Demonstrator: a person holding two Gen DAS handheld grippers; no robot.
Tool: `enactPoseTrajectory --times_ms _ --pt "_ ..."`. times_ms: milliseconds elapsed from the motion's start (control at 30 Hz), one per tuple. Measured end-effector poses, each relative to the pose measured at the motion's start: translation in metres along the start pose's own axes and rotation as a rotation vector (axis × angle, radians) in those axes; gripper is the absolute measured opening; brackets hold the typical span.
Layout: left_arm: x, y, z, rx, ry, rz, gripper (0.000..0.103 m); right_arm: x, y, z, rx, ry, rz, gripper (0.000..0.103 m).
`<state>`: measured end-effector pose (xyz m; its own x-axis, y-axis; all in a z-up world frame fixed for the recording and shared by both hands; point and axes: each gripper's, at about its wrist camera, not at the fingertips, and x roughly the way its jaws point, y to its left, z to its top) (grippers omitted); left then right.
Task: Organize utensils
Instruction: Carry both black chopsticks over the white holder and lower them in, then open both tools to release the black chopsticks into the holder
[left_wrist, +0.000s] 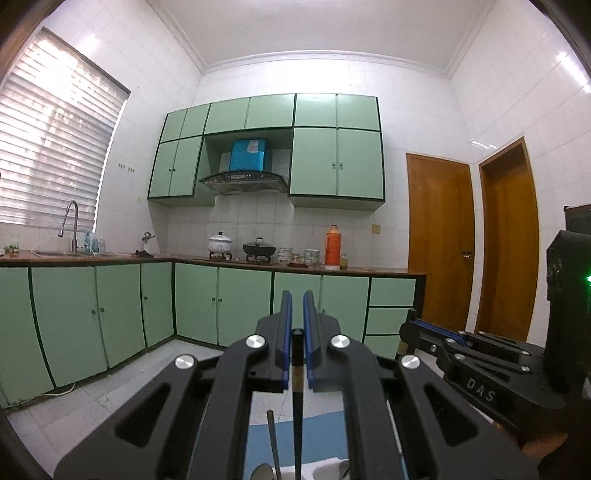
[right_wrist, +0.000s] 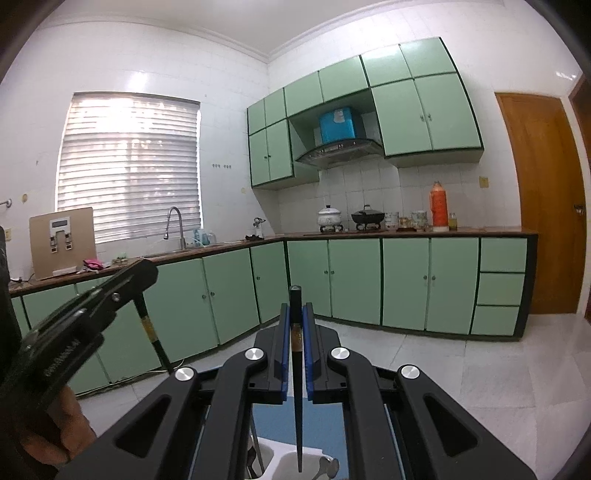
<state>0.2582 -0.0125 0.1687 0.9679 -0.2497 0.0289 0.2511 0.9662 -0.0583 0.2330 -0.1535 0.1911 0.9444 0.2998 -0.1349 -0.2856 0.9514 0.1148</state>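
Green-cabinet kitchen beyond. Left gripper (left_wrist: 297, 306) and right gripper (right_wrist: 296, 317) each clamp a dark slender chopstick (left_wrist: 297, 387) (right_wrist: 297, 369); white plastic utensil holder (right_wrist: 284, 461) below, largely cut off.

Both the left gripper (left_wrist: 297, 306) and the right gripper (right_wrist: 296, 314) point roughly level, fingers nearly closed.

Below the right gripper (right_wrist: 296, 314), the white holder (right_wrist: 284, 458) is being cut off by the frame's edge; a spoon (right_wrist: 327, 467) beside its chopstick (right_wrist: 297, 387) is showing only its bowl, and the holder's compartments are staying unclear
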Motion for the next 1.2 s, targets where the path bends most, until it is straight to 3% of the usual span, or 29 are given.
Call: enactPoseTrajectory --times_ms 267,500,800,1067,1200 --pt "0.038 0.016 -0.048 -0.012 0.091 0.022 0.005 0.030 -0.003 -0.038 0.004 0.063 -0.009 0.007" --pt "0.048 0.028 -0.077 -0.024 0.161 0.013 0.005 0.047 -0.005 -0.067 0.016 0.127 -0.007 0.007" --pt "0.054 0.036 -0.105 -0.024 0.237 0.009 0.005 0.056 -0.005 -0.096 0.018 0.189 -0.015 0.007" --pt "0.049 0.043 -0.106 -0.035 0.241 0.018 0.007 0.054 -0.005 -0.101 0.013 0.201 -0.029 0.007" --pt "0.039 0.044 -0.098 -0.044 0.215 0.023 0.032 0.047 -0.003 -0.095 -0.005 0.181 -0.049 0.008"
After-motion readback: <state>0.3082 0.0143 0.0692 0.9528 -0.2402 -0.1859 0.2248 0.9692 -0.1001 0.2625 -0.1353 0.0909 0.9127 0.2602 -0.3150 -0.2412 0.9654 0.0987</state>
